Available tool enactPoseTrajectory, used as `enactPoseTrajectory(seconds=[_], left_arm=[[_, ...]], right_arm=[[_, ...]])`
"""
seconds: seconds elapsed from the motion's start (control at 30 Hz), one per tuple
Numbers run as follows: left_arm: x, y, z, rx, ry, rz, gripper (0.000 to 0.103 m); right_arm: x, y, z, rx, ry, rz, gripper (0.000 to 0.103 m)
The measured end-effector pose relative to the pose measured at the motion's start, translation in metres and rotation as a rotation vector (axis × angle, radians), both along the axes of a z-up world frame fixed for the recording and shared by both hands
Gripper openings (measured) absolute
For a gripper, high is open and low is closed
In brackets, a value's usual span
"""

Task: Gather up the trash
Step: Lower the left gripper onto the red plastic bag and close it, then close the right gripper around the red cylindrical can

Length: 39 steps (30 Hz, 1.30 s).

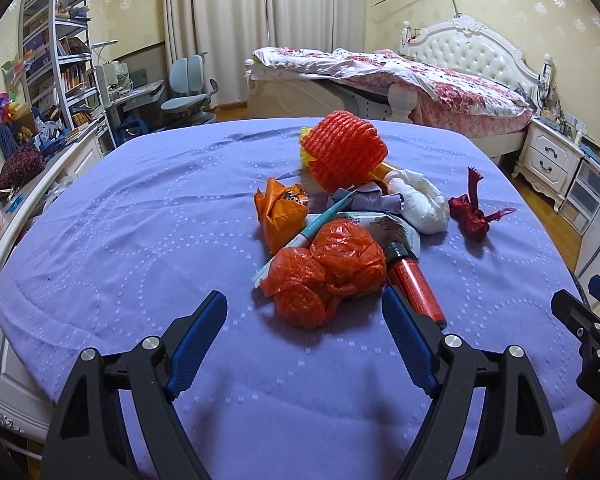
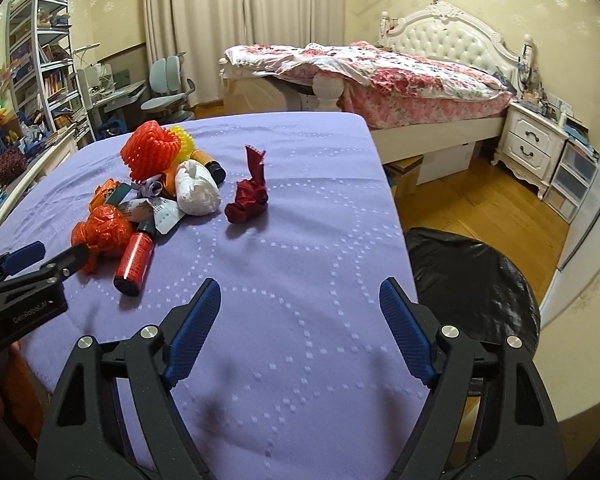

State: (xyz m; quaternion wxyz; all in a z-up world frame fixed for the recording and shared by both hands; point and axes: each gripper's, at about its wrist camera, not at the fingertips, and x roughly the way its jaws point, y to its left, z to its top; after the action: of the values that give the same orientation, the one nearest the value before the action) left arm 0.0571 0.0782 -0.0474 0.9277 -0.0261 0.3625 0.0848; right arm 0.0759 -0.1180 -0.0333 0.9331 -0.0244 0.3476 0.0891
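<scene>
Beside bed edge (image 2: 384, 184), bin bag (image 2: 472, 276), floor apparently bare

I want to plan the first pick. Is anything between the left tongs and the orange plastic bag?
Nothing visible. The left tongs stand open with only bare purple cloth before the orange bag. A red tube lies against the bag's right side, close to the right finger.

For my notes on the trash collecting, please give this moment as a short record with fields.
surface: purple quilted cover
trash pile: orange plastic bag, red tube, white wad, orange foam net
apart from the pile: dark red cloth scrap
bin: black bag, beside the cover
left gripper: jaws open, empty
right gripper: jaws open, empty
</scene>
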Motion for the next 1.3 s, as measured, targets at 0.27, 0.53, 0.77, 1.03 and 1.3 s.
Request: enactPoseTrajectory(seconds=[0.27, 0.53, 0.77, 1.03, 1.3], left_arm=[[0.014, -0.004, -0.006, -0.003, 0.039, -0.042, 0.058], [-0.001, -0.003, -0.006, -0.016, 0.013, -0.076, 0.039], [-0.018, 0.003, 0.000, -0.037, -0.002, -0.074, 0.039], [-0.030, 0.024, 0.008, -0.056, -0.022, -0.025, 0.039], [-0.034, 0.047, 0.005, -0.069, -0.029, 0.026, 0.039]], right_arm=[[0.010, 0.013, 0.000, 0.008, 0.002, 0.030, 0.080], [0.014, 0.023, -0.004, 0.004, 0.014, 0.055, 0.080], [0.012, 0.039, -0.002, -0.006, 0.013, 0.092, 0.080], [0.013, 0.067, 0.002, -0.008, 0.011, 0.152, 0.078], [0.022, 0.103, -0.005, -0.002, 0.055, 0.242, 0.058]])
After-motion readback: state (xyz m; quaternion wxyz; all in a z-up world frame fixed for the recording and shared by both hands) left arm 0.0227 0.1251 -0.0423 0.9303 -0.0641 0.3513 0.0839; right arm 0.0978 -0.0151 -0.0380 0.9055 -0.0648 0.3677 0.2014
